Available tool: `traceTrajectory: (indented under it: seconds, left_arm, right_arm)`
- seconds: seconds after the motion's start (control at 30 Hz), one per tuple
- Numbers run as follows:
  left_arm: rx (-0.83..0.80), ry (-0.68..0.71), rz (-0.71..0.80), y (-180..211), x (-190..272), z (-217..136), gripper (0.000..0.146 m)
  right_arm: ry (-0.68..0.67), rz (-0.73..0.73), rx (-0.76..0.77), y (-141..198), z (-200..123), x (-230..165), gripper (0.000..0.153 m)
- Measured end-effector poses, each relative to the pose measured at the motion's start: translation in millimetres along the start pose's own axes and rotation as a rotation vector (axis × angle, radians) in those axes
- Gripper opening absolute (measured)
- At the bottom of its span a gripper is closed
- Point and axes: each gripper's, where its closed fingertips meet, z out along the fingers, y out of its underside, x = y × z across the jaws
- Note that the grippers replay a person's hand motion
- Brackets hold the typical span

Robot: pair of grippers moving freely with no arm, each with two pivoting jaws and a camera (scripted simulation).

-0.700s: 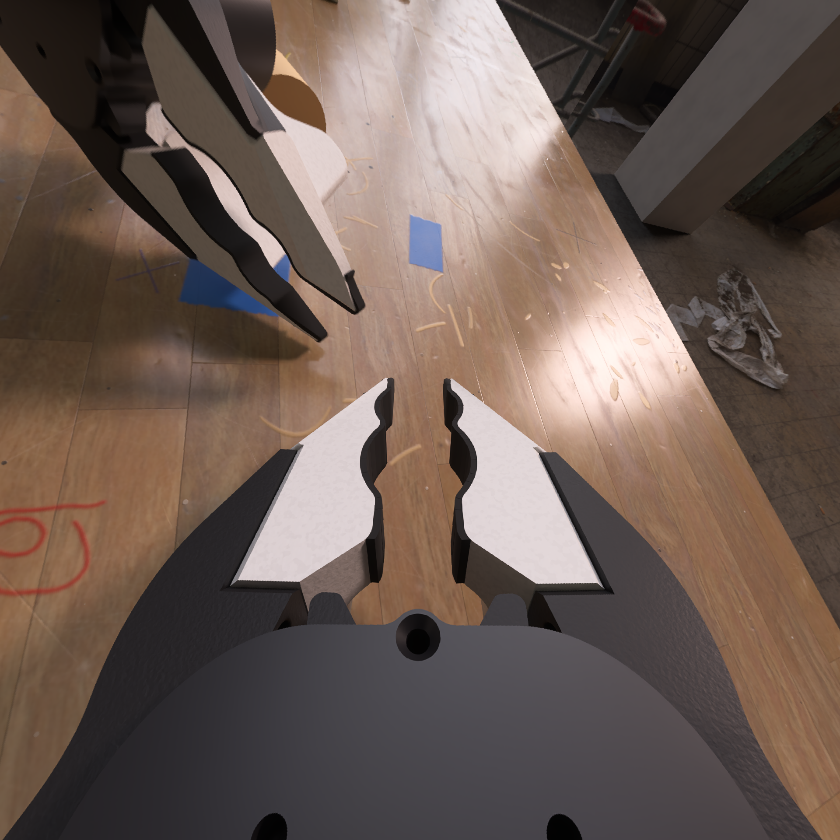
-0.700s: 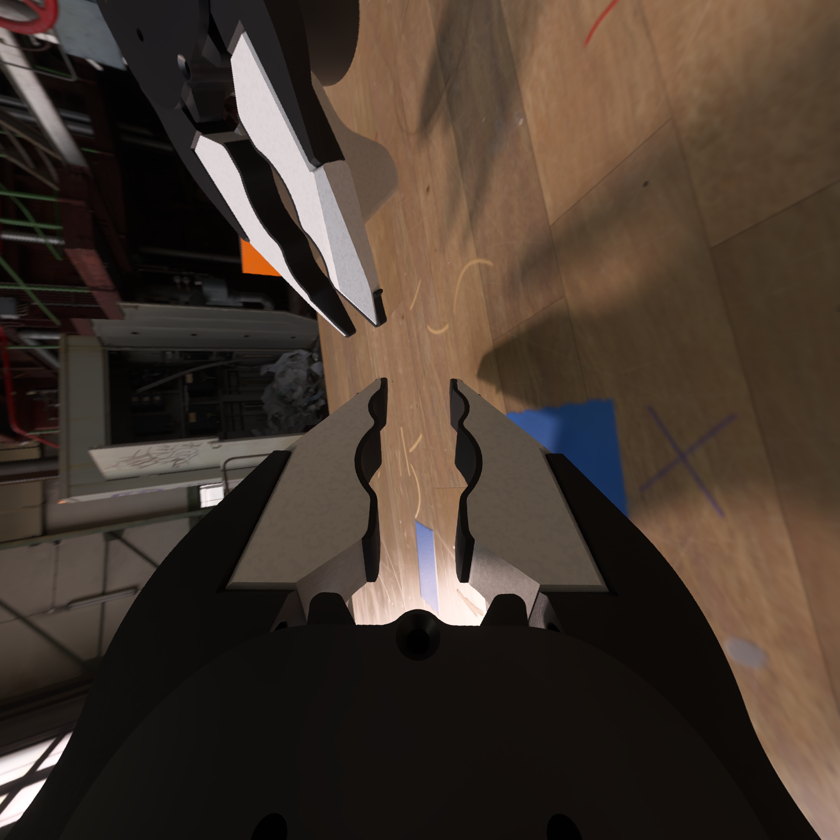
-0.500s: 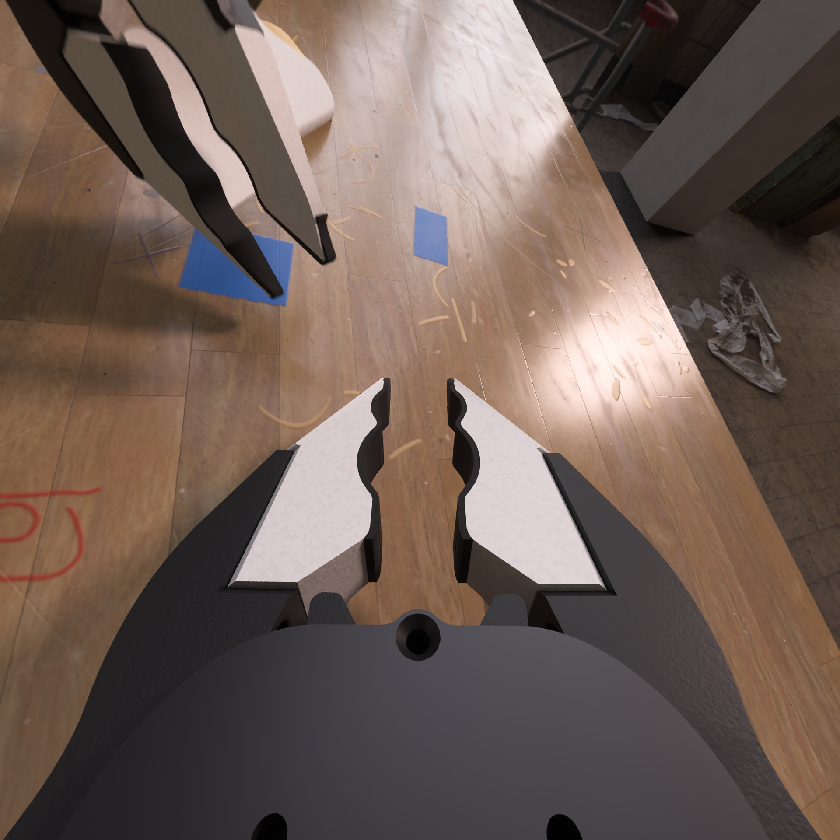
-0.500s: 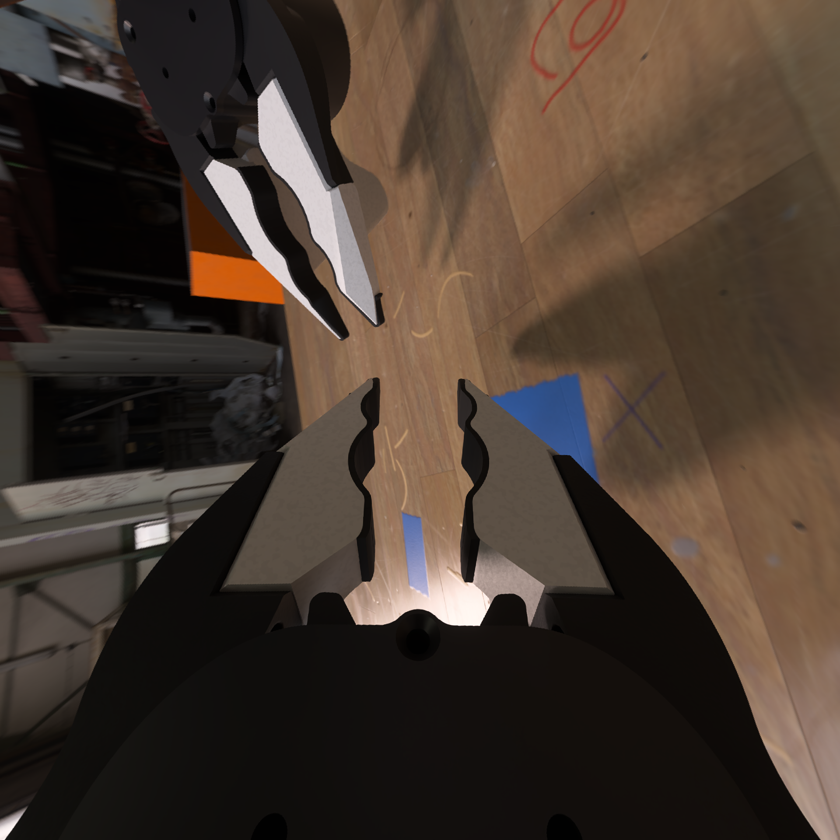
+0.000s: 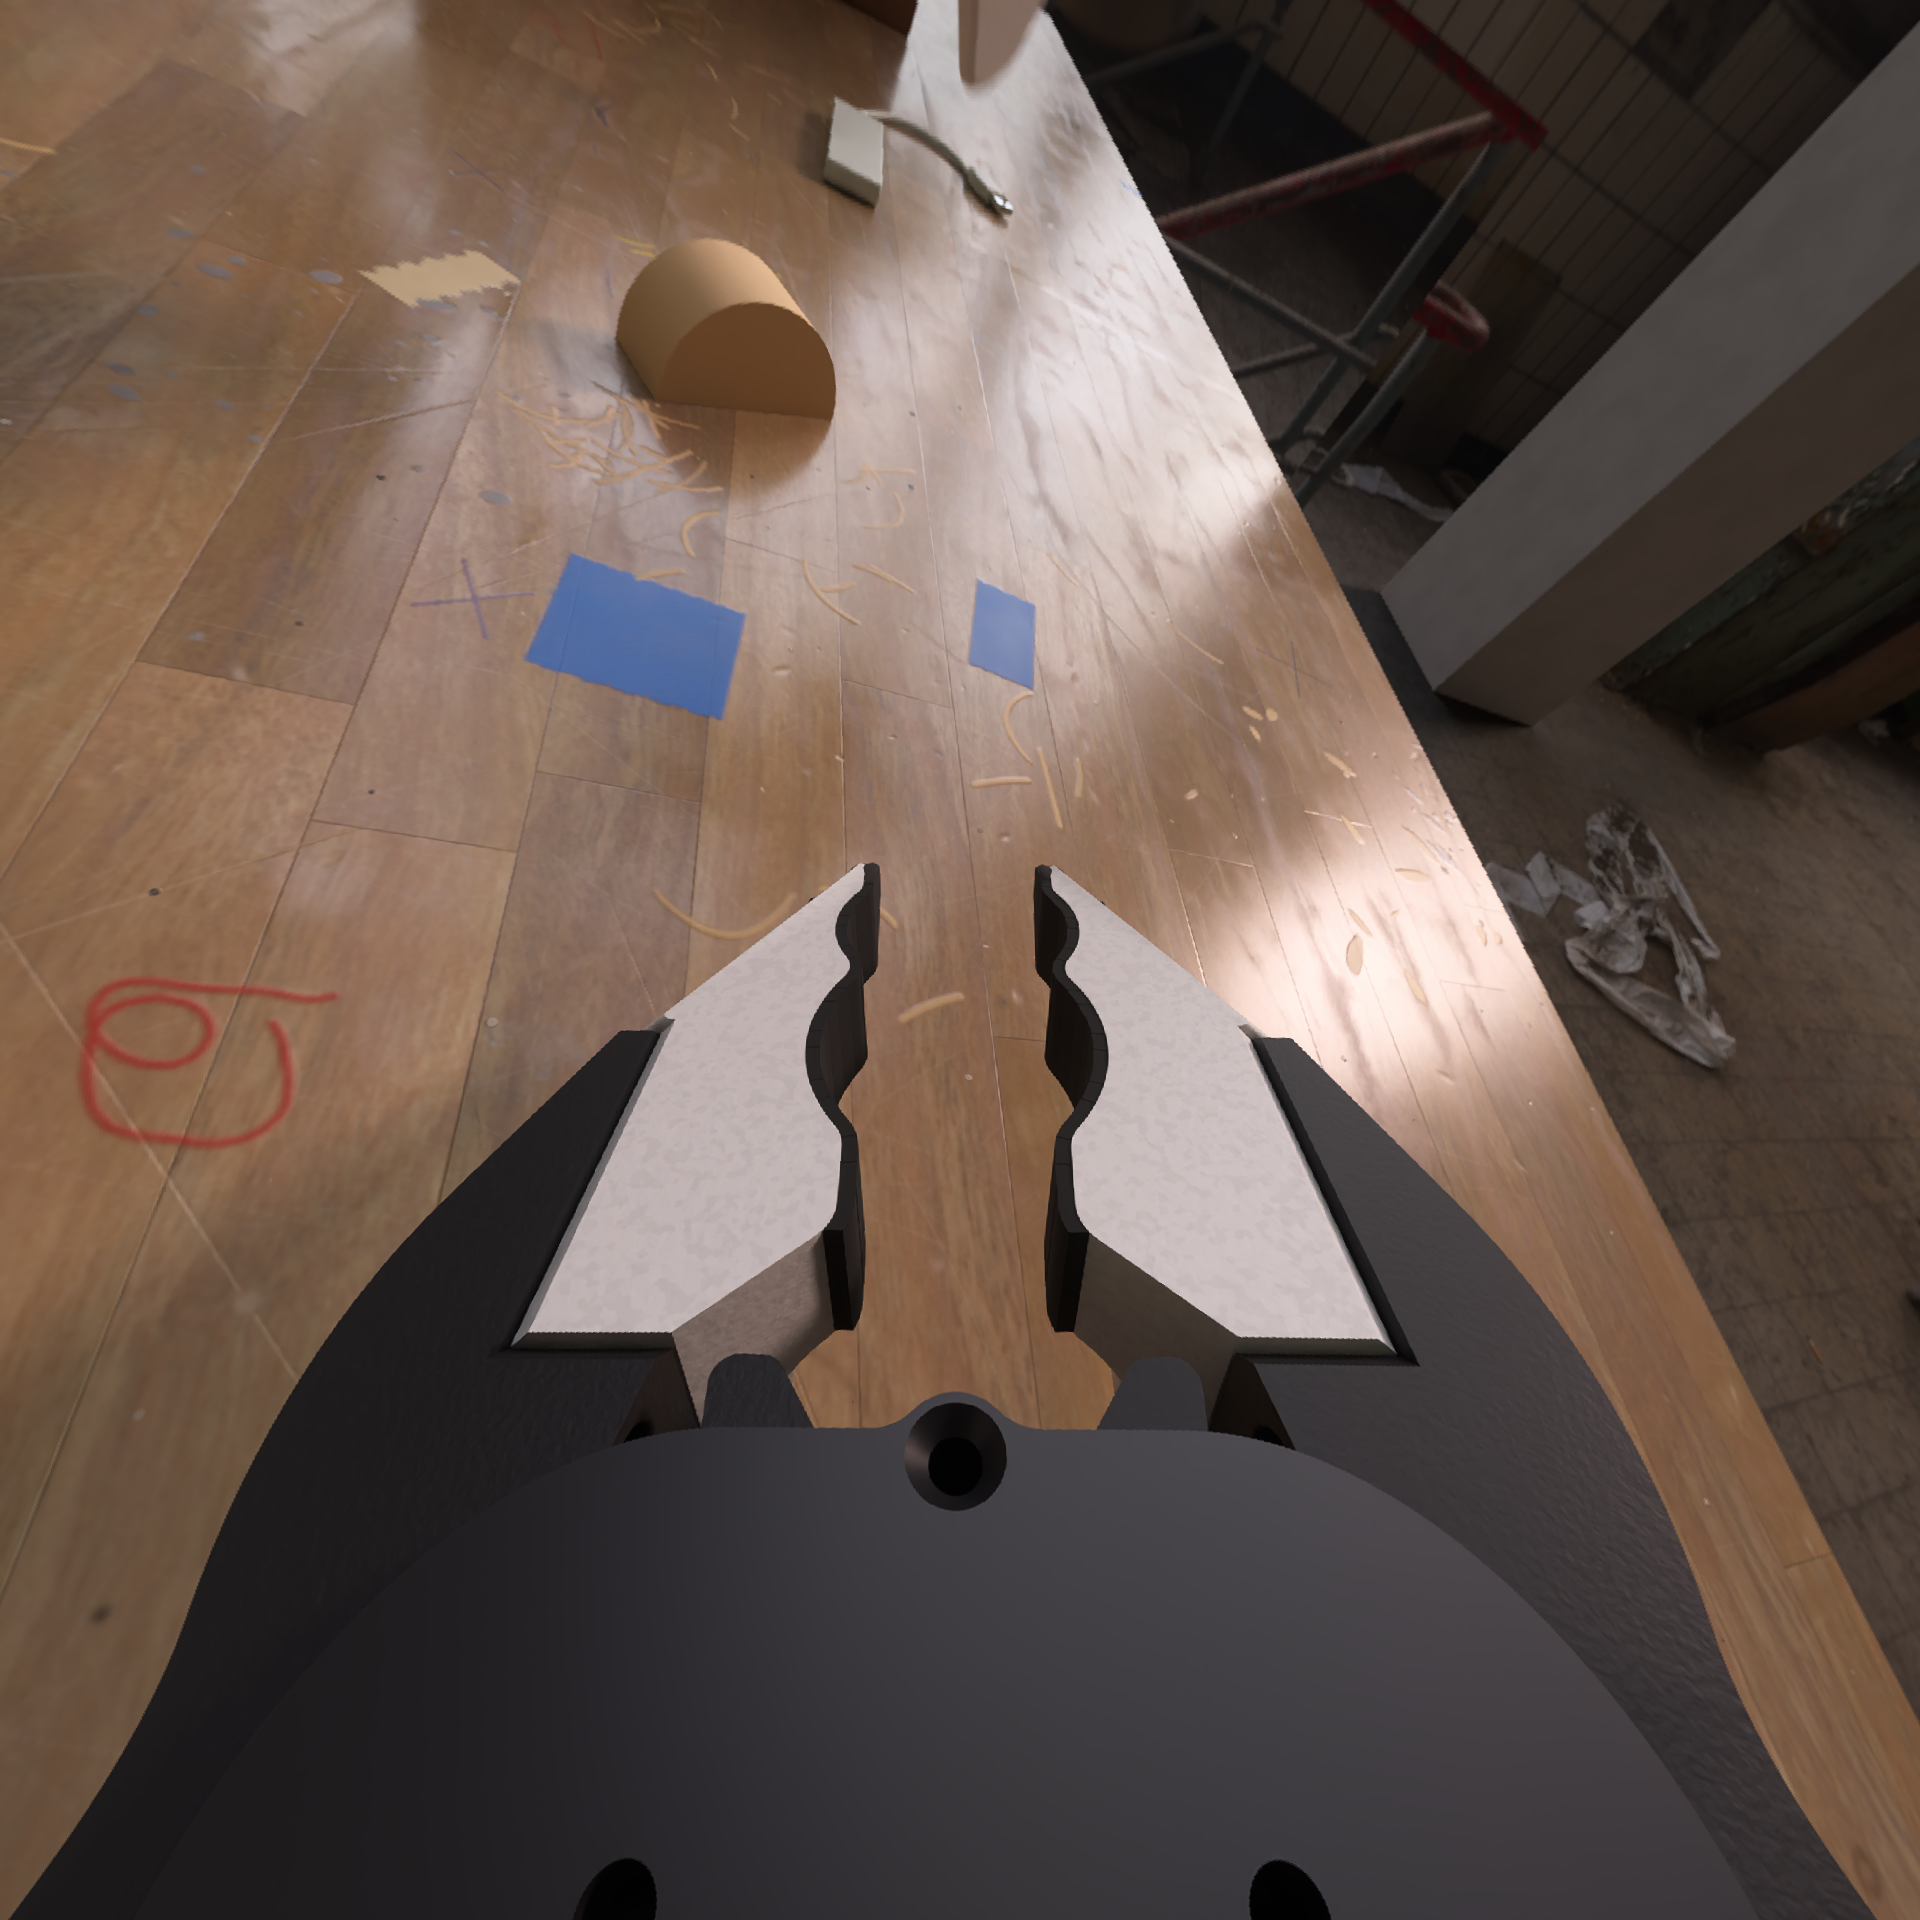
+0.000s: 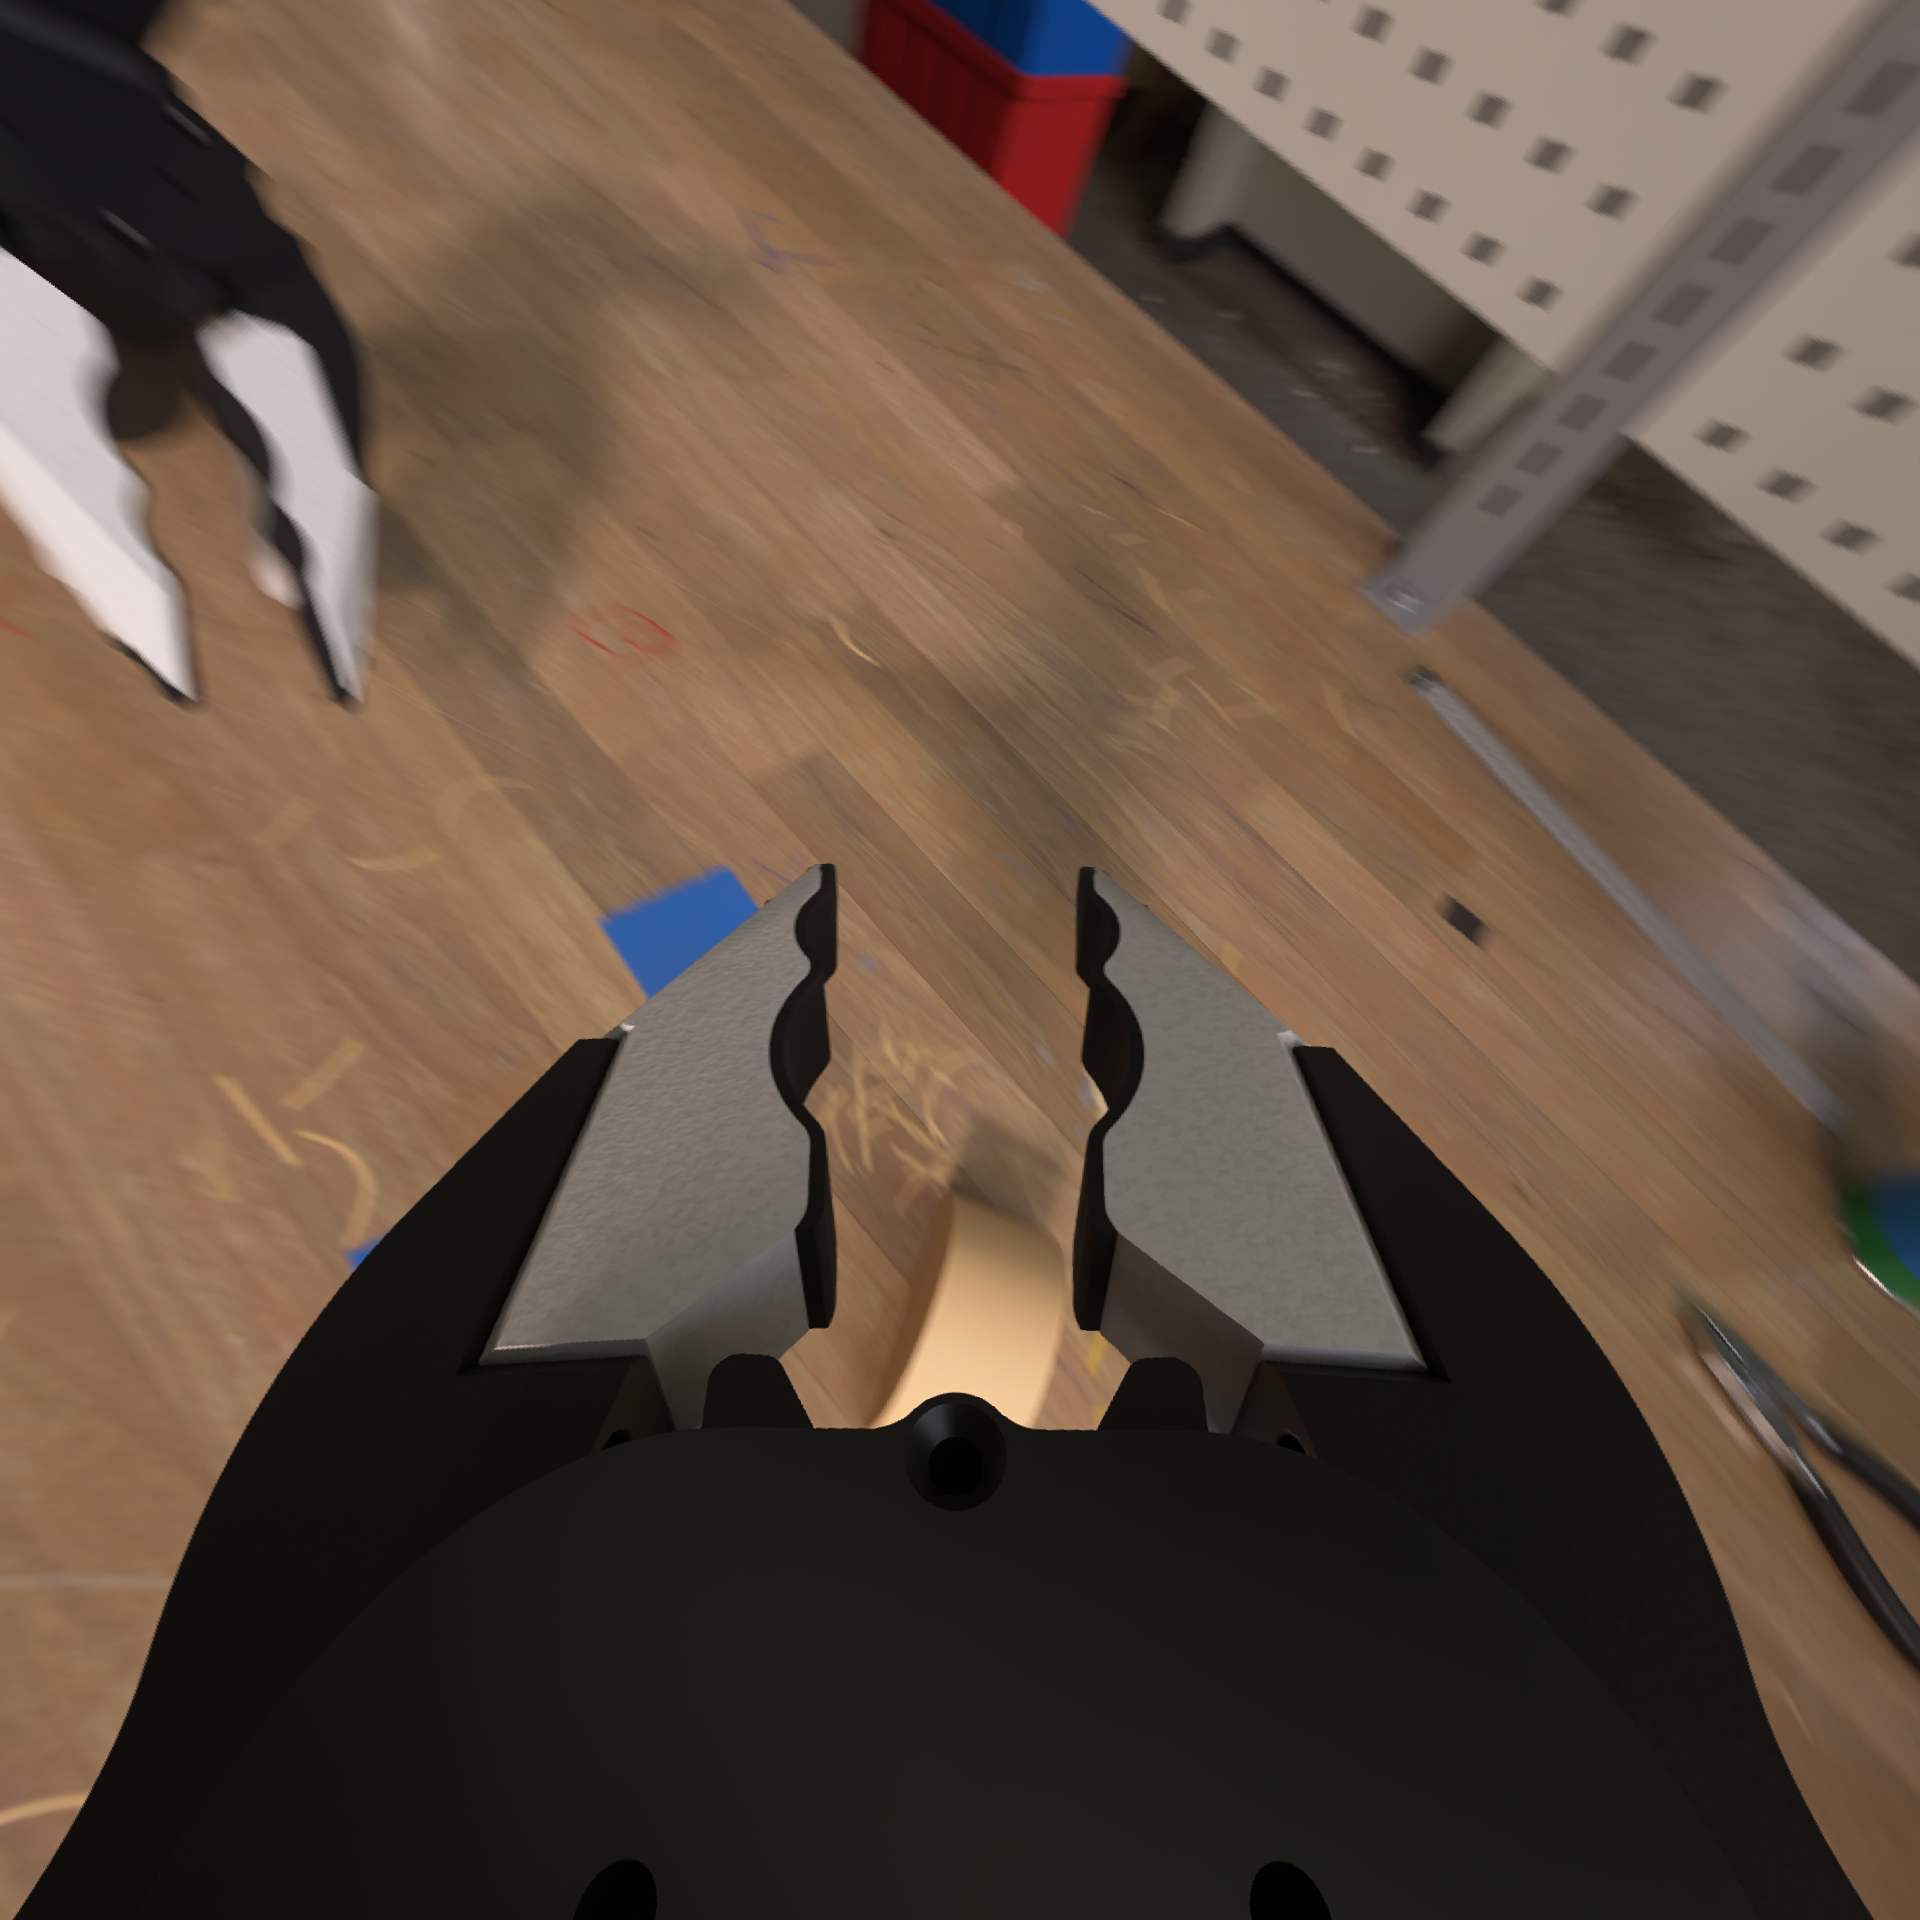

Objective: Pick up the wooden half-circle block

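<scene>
The wooden half-circle block sat flat side down on the workbench, far ahead of the left gripper and a little to its left. Nothing held it yet. The step in hand looked like the reach toward the block.

The left gripper's jaws stood a small way apart with nothing between them. The right gripper had its jaws a bit wider, also with nothing in them. In the right wrist view a pale piece of the block showed low down between the fingers, close to the gripper's body. That view was blurry, so how close it was could not be told.

Next, the right gripper would probably need to tip down and back so its jaws went around the block, then squeeze.

Two blue tape patches and curly wood shavings lay near the block, too flat to block the way. A small white box lay farther off. A dark tool lay at the right.
</scene>
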Motion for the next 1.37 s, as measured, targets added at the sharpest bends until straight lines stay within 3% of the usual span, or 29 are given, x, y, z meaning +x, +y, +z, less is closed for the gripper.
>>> traceTrajectory:
  seconds: [0.13, 0.33, 0.6, 0.73, 0.87, 1.07, 1.2, 1.37]
  left_arm:
    - [0.017, -0.016, -0.008, -3.6, 0.9, -7.1, 0.03]
    - [0.032, -0.112, 0.022, -8.6, 6.5, -17.5, 0.031]
    - [0.051, -0.164, 0.004, -8.5, 18.8, -21.7, 0.031]
    - [0.067, -0.192, 0.009, -14.0, 18.8, -26.3, 0.031]
    - [0.121, -0.227, -0.018, -24.8, 12.9, -36.0, 0.031]
    - [0.3, -0.12, -0.135, -58.9, 9.9, -47.0, 0.03]
    - [0.288, -0.01, -0.193, -81.0, 9.8, -26.0, 0.029]
    - [0.293, 0.041, -0.289, -100.5, 2.5, 2.6, 0.031]
  right_arm:
    - [0.183, 0.083, -0.125, 64.4, -19.6, 12.4, 0.061]
    - [0.189, 0.304, -0.238, 132.0, -10.4, 5.9, 0.057]
    - [0.082, 0.457, -0.28, 146.4, 3.5, 4.2, 0.057]
    - [0.066, 0.422, -0.28, 144.4, 3.9, 4.2, 0.041]
    - [0.112, 0.325, -0.176, 116.3, -1.4, -2.6, 0.041]
    - [0.087, 0.35, 0.096, 18.0, -14.7, -38.8, 0.041]
    - [0.086, 0.31, 0.123, -16.9, -1.7, -58.4, 0.041]
    - [0.147, 0.237, 0.117, -32.0, 16.6, -62.3, 0.041]
